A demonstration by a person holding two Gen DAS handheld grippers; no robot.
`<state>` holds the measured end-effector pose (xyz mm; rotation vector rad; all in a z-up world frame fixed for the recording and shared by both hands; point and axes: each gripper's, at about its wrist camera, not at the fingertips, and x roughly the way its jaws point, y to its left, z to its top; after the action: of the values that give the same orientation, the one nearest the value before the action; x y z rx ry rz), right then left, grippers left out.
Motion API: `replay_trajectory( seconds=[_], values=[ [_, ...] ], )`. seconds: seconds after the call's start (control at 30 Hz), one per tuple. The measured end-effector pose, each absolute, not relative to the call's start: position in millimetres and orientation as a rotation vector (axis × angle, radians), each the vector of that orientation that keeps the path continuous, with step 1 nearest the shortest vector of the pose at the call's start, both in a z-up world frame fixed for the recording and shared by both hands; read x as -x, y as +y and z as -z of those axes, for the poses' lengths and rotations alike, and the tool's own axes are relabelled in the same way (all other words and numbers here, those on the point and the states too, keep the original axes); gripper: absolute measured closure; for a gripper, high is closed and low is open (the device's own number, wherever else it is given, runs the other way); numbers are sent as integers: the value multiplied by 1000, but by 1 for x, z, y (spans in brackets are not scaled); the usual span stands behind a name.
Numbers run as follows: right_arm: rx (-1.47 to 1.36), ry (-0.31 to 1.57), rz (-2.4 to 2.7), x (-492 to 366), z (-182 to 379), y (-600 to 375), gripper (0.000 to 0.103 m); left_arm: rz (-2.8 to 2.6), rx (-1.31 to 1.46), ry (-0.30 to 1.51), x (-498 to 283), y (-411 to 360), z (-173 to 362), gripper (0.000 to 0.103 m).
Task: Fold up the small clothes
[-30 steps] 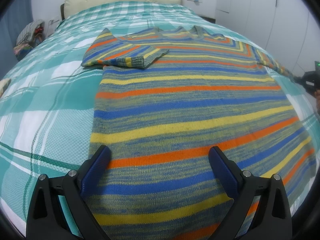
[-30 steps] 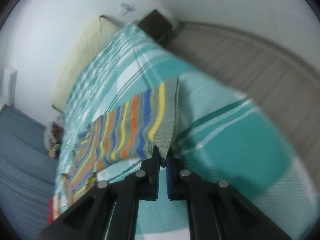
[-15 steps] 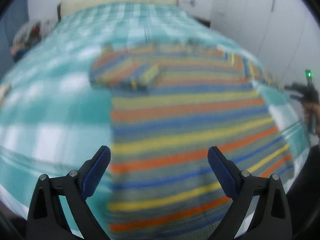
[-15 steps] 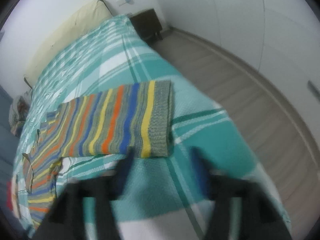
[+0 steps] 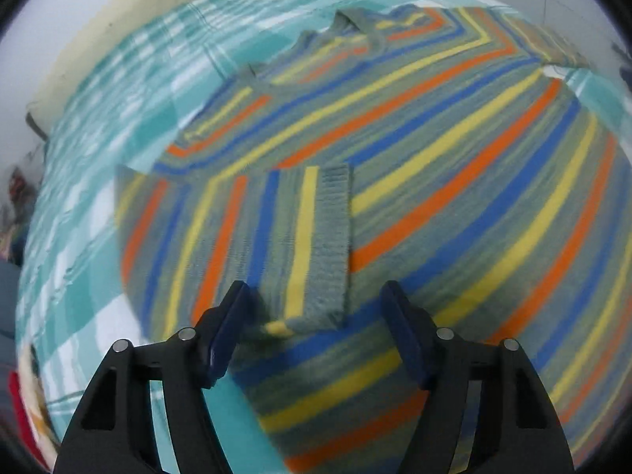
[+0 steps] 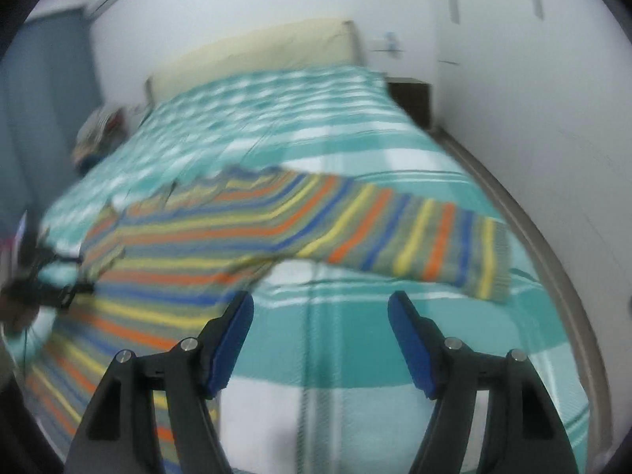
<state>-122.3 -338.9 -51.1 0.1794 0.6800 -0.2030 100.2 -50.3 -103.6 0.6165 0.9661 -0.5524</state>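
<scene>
Found the knitted sweater striped in orange, blue, yellow and grey-green [image 5: 454, 181] spread flat on the teal-and-white plaid bedspread [image 5: 79, 237], neckline toward the head of the bed. Saw one sleeve [image 5: 237, 237] already folded in across the chest, its ribbed grey-green cuff [image 5: 333, 237] just ahead of the left gripper [image 5: 314, 296]. Saw the other sleeve [image 6: 414, 233] stretched out sideways over the bedspread [image 6: 355, 335], well ahead of the right gripper [image 6: 320, 300]. Noted both pairs of blue-padded fingers spread wide, grasping nothing.

Judged the knit light, soft and limp: likely to sag and stretch when lifted by one point, but grippy rather than slippery, and in no way fragile. Reckoned the ribbed cuff [image 6: 495, 260] of the outstretched sleeve the firmest place to pinch, being thicker and denser than the body; for the body fold, the hem corners.

Judged the bed padded and yielding, so a low pinch could catch the cover along with the knit. Noticed a cream padded headboard [image 6: 256, 55], a dark bedside cabinet [image 6: 409, 98], white walls [image 6: 533, 118], a strip of floor beside the bed, and a blurred heap of cloth [image 6: 100, 126] at the far side
</scene>
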Motion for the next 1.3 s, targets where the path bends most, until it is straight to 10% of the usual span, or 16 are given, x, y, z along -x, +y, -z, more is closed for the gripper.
replay_trajectory(
  seconds=[0.17,0.23,0.57,1.3],
  values=[
    [-183,716,166,117,68,-334,33,581,-481,1034,-108,-35,103,65],
    [-190,712,169,119,69,-336,33,570,-462,1034,-108,-32,101,98],
    [-169,646,189,125,60,-337,33,183,294,894,-149,145,40,100],
    [-83,728,171,98,89,-313,33,-235,389,941,-146,250,114,101]
  ],
)
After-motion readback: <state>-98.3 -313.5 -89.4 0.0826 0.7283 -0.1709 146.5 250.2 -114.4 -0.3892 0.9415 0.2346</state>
